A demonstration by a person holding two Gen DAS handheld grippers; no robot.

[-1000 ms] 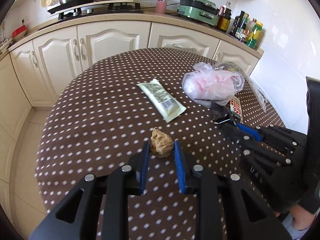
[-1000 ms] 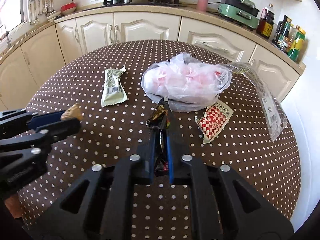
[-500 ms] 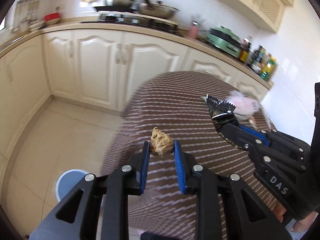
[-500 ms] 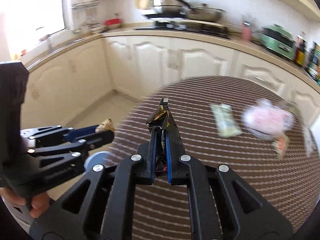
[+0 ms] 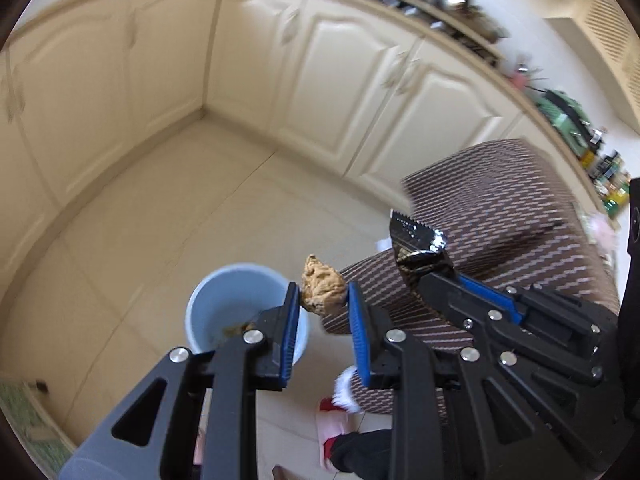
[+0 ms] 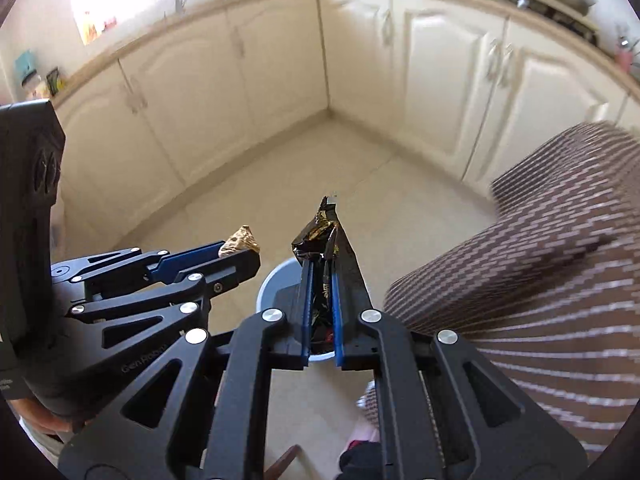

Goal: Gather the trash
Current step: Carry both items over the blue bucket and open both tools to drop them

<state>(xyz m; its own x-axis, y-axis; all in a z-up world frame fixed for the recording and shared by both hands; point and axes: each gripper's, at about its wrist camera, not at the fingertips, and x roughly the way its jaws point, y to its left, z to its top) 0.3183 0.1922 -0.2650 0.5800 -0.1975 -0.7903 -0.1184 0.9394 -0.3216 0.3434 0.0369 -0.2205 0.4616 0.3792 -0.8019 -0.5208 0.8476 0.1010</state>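
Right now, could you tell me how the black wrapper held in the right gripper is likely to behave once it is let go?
The black wrapper is thin, creased foil, so it is probably very light and may flutter rather than drop straight. It stands up above the right gripper unsupported, so it seems slightly stiff. Its glossy surface suggests it may slide free easily over the blue bin.
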